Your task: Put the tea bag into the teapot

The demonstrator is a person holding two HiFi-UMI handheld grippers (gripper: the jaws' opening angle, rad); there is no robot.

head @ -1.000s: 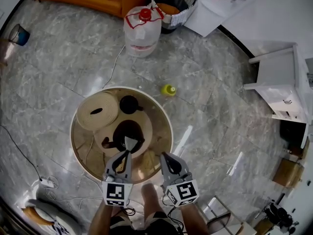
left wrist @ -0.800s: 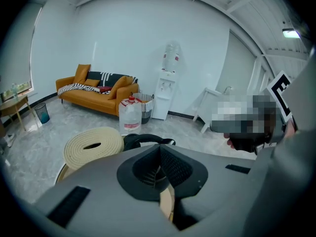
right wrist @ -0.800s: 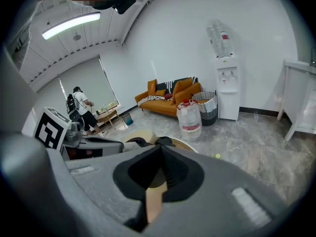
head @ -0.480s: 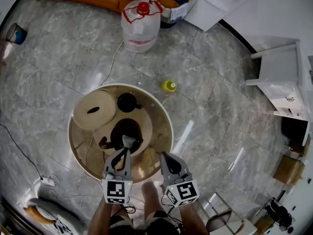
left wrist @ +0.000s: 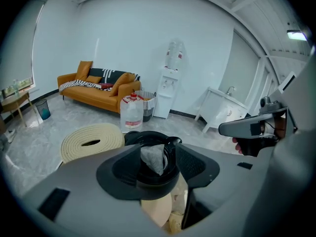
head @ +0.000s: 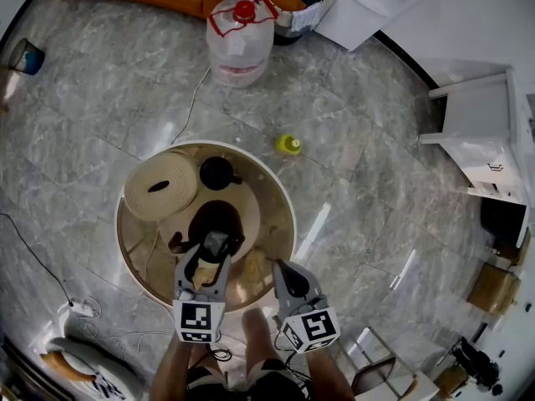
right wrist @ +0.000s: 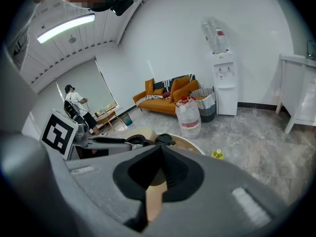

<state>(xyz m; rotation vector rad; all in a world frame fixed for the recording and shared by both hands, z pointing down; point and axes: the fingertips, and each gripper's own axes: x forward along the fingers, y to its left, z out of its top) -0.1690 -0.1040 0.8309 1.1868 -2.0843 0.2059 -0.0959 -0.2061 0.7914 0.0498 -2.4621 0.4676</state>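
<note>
The right tool [head: 278,267] is nearest, its jaws pressed together on nothing, held just off the near edge of the round table [head: 290,215]. Beside it the left tool [head: 209,257] has its jaws standing well apart. The tea bag [left wrist: 153,158] sits between them, close to one pad but clamped by neither, and seems to rest in the open mouth of the dark teapot [head: 205,222] right below.

The bag looks light, soft and easily crumpled. If it needs another nudge, a gentle pinch at its upper corner should do, as a hard grip could tear the paper.

Beyond the teapot lie its black lid [head: 219,174] and a coiled woven mat [head: 163,186]. Farther off on the floor are a small yellow bottle [head: 288,145] and a large water jug [head: 240,40].
</note>
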